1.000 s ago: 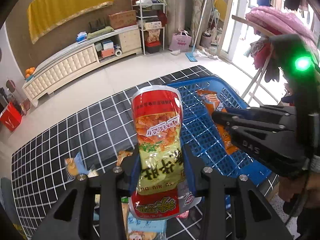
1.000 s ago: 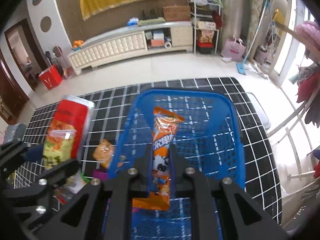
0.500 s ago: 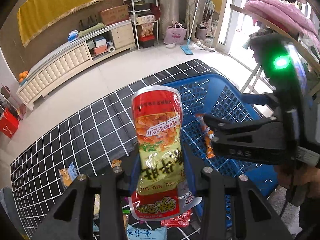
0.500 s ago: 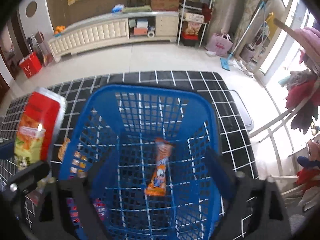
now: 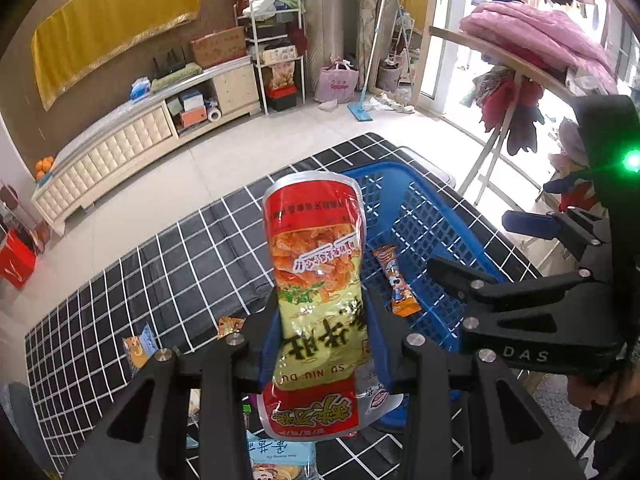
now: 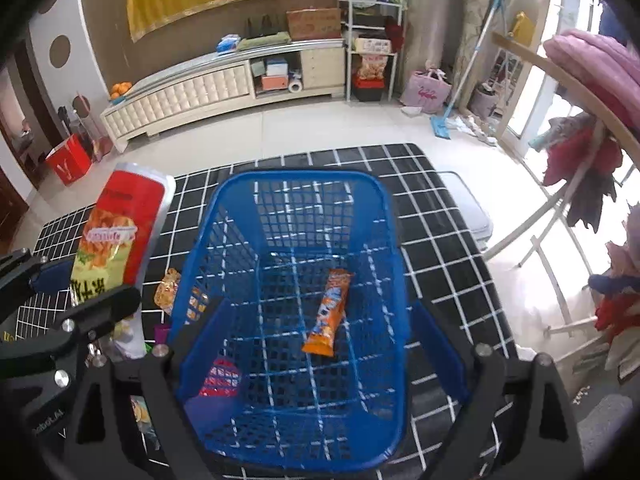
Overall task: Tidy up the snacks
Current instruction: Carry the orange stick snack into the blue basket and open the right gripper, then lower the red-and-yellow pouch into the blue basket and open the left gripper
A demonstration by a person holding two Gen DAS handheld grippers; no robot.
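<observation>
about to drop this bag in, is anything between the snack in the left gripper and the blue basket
Nothing visible blocks it. The left gripper holds the red and yellow snack bag beside the open-topped blue basket. Inside lies only an orange snack packet. The open right gripper hovers above the near rim.

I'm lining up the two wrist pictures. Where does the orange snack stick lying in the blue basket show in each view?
Left wrist view: the orange snack stick is right of centre, on the basket floor just right of the held red and yellow snack bag.
Right wrist view: it lies at centre, on the basket floor.
Shared landmark: the blue basket.
</observation>
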